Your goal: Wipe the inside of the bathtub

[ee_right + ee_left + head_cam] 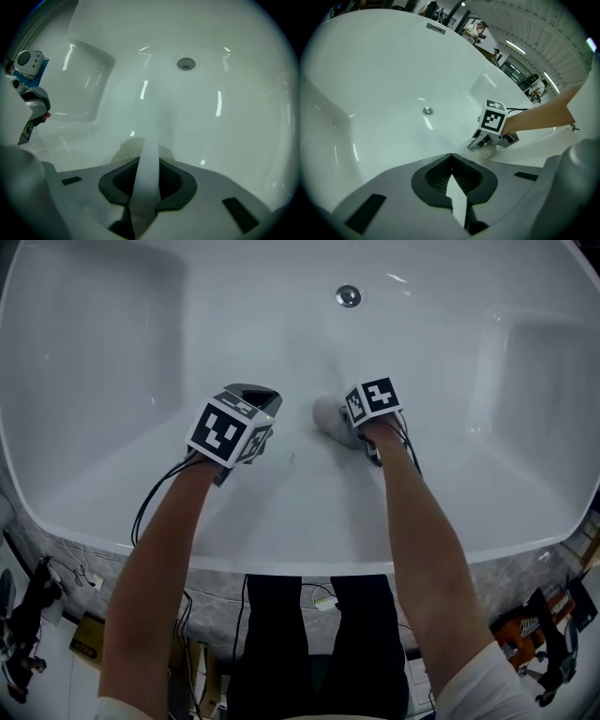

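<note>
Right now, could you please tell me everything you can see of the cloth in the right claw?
The cloth is a small, soft-looking wad, pale grey-white and crumpled. The right claw is shut on it: a flat strip of it runs up between the jaws, and the rest bunches out beyond the tips. The wad lies against the white inner surface of the bathtub, on the person's side of the drain. Nothing else touches it.

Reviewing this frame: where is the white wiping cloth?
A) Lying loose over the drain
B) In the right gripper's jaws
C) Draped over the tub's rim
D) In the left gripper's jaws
B: the right gripper has its jaws shut on the white cloth, which bunches against the bathtub on its inner slope, well short of the drain.
</note>
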The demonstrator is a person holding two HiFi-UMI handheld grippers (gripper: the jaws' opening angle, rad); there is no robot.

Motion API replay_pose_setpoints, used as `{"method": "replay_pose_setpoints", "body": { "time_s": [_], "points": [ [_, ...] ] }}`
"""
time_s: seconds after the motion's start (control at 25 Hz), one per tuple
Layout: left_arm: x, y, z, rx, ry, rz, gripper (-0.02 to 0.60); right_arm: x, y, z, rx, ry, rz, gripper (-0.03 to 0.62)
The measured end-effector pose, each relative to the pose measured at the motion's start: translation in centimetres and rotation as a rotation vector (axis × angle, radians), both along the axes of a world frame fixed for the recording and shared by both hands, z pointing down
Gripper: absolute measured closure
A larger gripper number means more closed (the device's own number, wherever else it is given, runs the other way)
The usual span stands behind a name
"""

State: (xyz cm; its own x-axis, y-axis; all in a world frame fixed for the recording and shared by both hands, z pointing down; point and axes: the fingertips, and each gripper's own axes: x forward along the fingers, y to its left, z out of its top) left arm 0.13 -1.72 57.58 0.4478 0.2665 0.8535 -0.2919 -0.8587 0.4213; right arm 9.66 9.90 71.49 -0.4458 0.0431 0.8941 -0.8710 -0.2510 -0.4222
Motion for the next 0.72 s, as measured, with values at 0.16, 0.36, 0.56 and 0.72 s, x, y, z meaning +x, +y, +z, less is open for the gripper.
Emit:
{"method": "replay_pose_setpoints", "body": {
  "time_s": [0.16, 0.36, 0.56, 0.72],
  "points": [
    [3.5, 2.4, 0.8, -0.018, 0.005, 0.022, 0.569, 3.0, 2.1, 0.5, -0.001, -0.003, 0.023, 0.500],
    [7.5, 5.6, 1.0, -0.043, 0.019, 0.040, 0.569, 7.8, 5.2, 0.3, -0.008, 0.016, 0.027, 0.500],
    [10.7, 8.7, 0.7, -0.054, 0.035, 0.069, 0.569, 12.9, 8.8, 0.0, -0.020, 0.052, 0.045, 0.500],
    [13.8, 11.0, 1.4, -0.061, 0.035, 0.094, 0.569, 17.4, 11.9, 0.6, -0.029, 0.072, 0.051, 0.500]
  ]
}}
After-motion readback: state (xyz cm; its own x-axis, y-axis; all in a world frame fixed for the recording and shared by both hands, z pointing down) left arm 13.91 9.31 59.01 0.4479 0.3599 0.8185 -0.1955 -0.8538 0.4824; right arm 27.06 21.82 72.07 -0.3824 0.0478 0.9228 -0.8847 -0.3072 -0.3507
